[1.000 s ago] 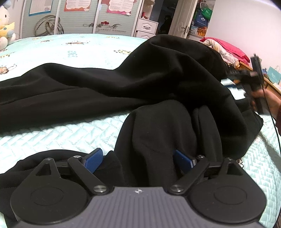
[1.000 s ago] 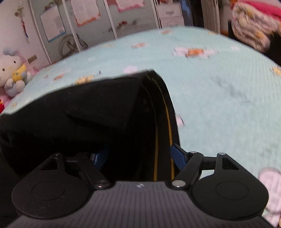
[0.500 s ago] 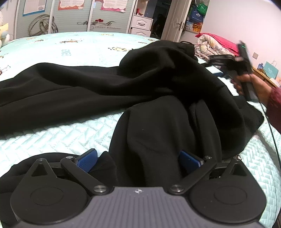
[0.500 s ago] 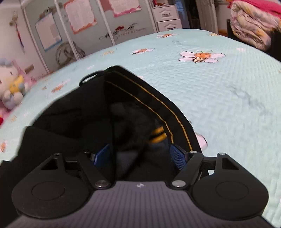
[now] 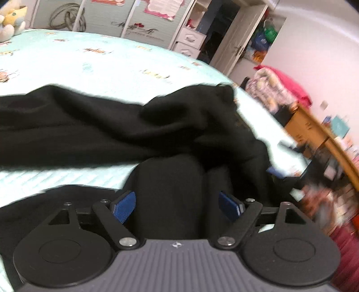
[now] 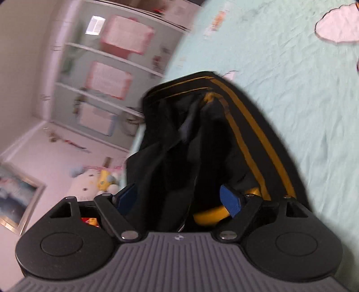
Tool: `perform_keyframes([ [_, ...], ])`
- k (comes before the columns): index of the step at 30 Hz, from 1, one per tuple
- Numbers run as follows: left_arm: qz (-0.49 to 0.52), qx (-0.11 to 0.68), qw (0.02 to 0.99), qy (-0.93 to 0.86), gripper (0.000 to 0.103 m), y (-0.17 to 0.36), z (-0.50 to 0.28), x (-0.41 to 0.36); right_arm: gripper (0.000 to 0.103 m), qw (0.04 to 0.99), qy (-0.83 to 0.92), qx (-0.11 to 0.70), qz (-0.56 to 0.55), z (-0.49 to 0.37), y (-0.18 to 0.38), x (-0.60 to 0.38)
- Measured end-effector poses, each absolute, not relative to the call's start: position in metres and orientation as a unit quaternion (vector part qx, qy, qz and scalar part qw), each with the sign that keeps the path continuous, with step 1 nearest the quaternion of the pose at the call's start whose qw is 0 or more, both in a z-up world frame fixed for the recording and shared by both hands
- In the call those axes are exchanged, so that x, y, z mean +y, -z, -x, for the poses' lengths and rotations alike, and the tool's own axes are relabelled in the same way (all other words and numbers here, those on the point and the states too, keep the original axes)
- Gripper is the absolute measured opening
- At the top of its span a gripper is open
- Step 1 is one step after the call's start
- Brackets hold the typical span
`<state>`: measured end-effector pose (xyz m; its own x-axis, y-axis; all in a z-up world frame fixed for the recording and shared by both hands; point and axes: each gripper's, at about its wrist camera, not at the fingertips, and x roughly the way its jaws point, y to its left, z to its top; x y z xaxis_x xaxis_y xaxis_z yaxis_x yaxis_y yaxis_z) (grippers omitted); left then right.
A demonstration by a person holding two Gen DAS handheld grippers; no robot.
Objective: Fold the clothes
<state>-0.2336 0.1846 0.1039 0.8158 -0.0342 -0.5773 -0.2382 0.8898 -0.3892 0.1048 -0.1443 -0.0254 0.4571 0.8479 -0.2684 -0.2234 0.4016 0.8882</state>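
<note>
Left wrist view, mint quilted bed point(image 5: 112, 65), wardrobe point(image 5: 125, 20) behind, both grippers' fingers point(image 5: 124, 205) clamping black garment point(image 5: 89, 130).

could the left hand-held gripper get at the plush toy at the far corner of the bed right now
Probably not: the left hand-held gripper has the black garment bunched between its fingers, and the plush toy sits far across the bed.

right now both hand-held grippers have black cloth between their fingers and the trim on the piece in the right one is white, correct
Not quite: the trim is yellow, not white, as the right wrist view shows on the black cloth in the right hand-held gripper. The left hand-held gripper does have black cloth between its fingers.
</note>
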Motion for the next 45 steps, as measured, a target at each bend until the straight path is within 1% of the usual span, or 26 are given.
perform_keyframes([
  [4, 0.2, 0.308, 0.93, -0.033, 0.086, -0.138, 0.18, 0.156, 0.08, 0.769, -0.39, 0.321, -0.393, -0.069, 0.038, -0.122],
  [6, 0.187, 0.315, 0.93, -0.019, 0.086, -0.15, 0.14, 0.141, 0.08, 0.828, -0.384, 0.273, -0.305, -0.048, 0.034, -0.102],
  [7, 0.181, 0.316, 0.931, -0.011, 0.086, -0.154, 0.119, 0.135, 0.081, 0.842, -0.376, 0.282, -0.265, -0.046, 0.028, -0.089],
  [9, 0.159, 0.321, 0.934, -0.004, 0.087, -0.156, 0.078, 0.121, 0.081, 0.848, -0.381, 0.29, -0.227, -0.044, 0.026, -0.077],
  [13, 0.103, 0.366, 0.925, 0.008, 0.088, -0.139, -0.009, 0.086, 0.081, 0.834, -0.395, 0.284, -0.261, -0.049, 0.031, -0.087],
  [16, 0.068, 0.398, 0.915, -0.002, 0.087, -0.119, -0.055, 0.067, 0.081, 0.83, -0.4, 0.281, -0.27, -0.049, 0.033, -0.088],
  [22, 0.064, 0.435, 0.898, -0.035, 0.088, -0.095, -0.107, 0.059, 0.082, 0.823, -0.408, 0.283, -0.275, -0.053, 0.032, -0.084],
  [25, 0.032, 0.457, 0.888, -0.041, 0.09, -0.087, -0.121, 0.05, 0.082, 0.822, -0.41, 0.286, -0.273, -0.055, 0.032, -0.082],
  [27, 0.011, 0.471, 0.881, -0.05, 0.089, -0.082, -0.126, 0.046, 0.083, 0.821, -0.412, 0.287, -0.273, -0.055, 0.032, -0.082],
  [28, 0.005, 0.474, 0.879, -0.054, 0.084, -0.079, -0.125, 0.046, 0.083, 0.82, -0.413, 0.287, -0.275, -0.054, 0.032, -0.083],
  [29, 0.002, 0.472, 0.88, -0.056, 0.076, -0.078, -0.123, 0.047, 0.083, 0.819, -0.413, 0.286, -0.276, -0.054, 0.032, -0.083],
  [30, 0.008, 0.466, 0.883, -0.057, 0.071, -0.08, -0.119, 0.05, 0.083, 0.818, -0.414, 0.286, -0.277, -0.054, 0.032, -0.084],
  [31, 0.018, 0.461, 0.886, -0.056, 0.06, -0.082, -0.114, 0.055, 0.083, 0.818, -0.414, 0.286, -0.278, -0.054, 0.032, -0.084],
  [32, 0.032, 0.457, 0.887, -0.053, 0.045, -0.085, -0.108, 0.06, 0.083, 0.818, -0.415, 0.286, -0.278, -0.054, 0.033, -0.084],
  [33, 0.047, 0.454, 0.889, -0.048, 0.032, -0.089, -0.103, 0.067, 0.083, 0.818, -0.415, 0.286, -0.279, -0.054, 0.033, -0.085],
  [34, 0.06, 0.451, 0.889, -0.046, 0.015, -0.093, -0.101, 0.072, 0.083, 0.817, -0.415, 0.286, -0.28, -0.054, 0.033, -0.085],
  [35, 0.068, 0.446, 0.891, -0.048, 0.01, -0.097, -0.098, 0.078, 0.083, 0.816, -0.416, 0.285, -0.283, -0.054, 0.033, -0.086],
  [37, 0.086, 0.428, 0.898, -0.053, 0.006, -0.107, -0.086, 0.092, 0.083, 0.811, -0.419, 0.282, -0.294, -0.054, 0.034, -0.089],
  [41, 0.165, 0.376, 0.91, -0.054, 0.005, -0.138, -0.054, 0.133, 0.083, 0.794, -0.43, 0.275, -0.328, -0.057, 0.037, -0.098],
  [45, 0.24, 0.316, 0.917, -0.039, 0.005, -0.168, -0.012, 0.177, 0.082, 0.749, -0.45, 0.271, -0.402, -0.067, 0.045, -0.117],
])
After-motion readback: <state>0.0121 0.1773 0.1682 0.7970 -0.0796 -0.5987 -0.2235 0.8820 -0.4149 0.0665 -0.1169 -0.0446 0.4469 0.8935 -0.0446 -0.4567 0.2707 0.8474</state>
